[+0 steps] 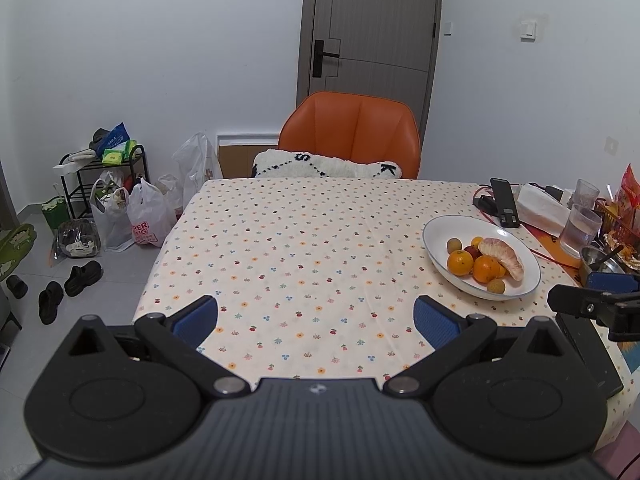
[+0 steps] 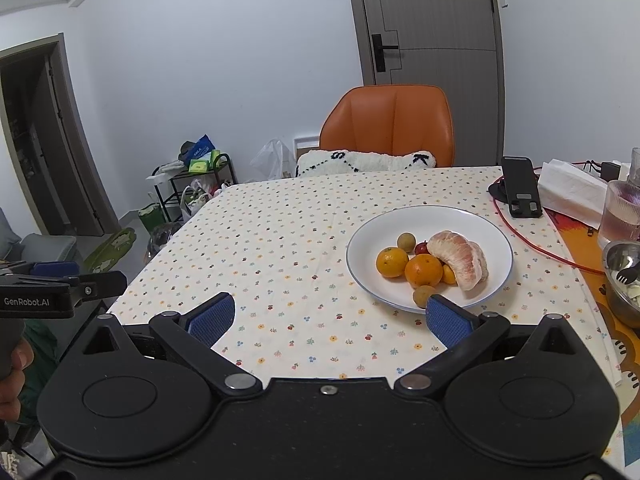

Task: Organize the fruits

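Fingers [image 2: 448,322] of right gripper [image 2: 329,320] spread apart above the tabletop [image 2: 280,264], plate of fruit [image 2: 430,258] just beyond its right fingertip, left gripper [image 1: 316,318] fingers likewise apart, plate well off right.

Setting: lived-in home, dining corner. Evidence: table under a cream floral-print tablecloth [image 1: 304,240]; orange leather dining chair [image 1: 352,132] with a white fluffy cushion [image 1: 324,166]; grey interior door with black lever handle [image 1: 372,20]; black metal shoe rack [image 1: 104,176], filled plastic shopping bags [image 1: 148,216] and black slippers [image 1: 82,278] on grey floor tiles.
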Available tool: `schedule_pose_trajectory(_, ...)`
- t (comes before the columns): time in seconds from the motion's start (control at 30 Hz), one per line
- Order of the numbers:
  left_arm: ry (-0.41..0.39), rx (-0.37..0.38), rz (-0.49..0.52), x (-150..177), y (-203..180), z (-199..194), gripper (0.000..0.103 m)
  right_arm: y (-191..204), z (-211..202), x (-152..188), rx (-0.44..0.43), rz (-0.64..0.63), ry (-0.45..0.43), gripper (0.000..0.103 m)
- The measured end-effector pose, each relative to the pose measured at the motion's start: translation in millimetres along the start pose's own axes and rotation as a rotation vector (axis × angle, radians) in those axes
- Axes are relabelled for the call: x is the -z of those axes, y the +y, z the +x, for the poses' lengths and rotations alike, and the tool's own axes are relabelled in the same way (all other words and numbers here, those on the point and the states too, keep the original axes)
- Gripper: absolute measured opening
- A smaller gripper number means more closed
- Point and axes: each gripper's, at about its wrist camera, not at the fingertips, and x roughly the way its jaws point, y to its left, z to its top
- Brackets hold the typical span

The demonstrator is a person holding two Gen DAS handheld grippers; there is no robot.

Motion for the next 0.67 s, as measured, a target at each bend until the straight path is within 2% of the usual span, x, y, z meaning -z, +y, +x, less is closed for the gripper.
schedule_pose_trajectory(0.67, 0.020, 0.005, 0.019, 3.2, -2.7, 6.4, 0.103, -2.9, 5.9, 5.5, 0.004, 0.004, 0.014, 0.103)
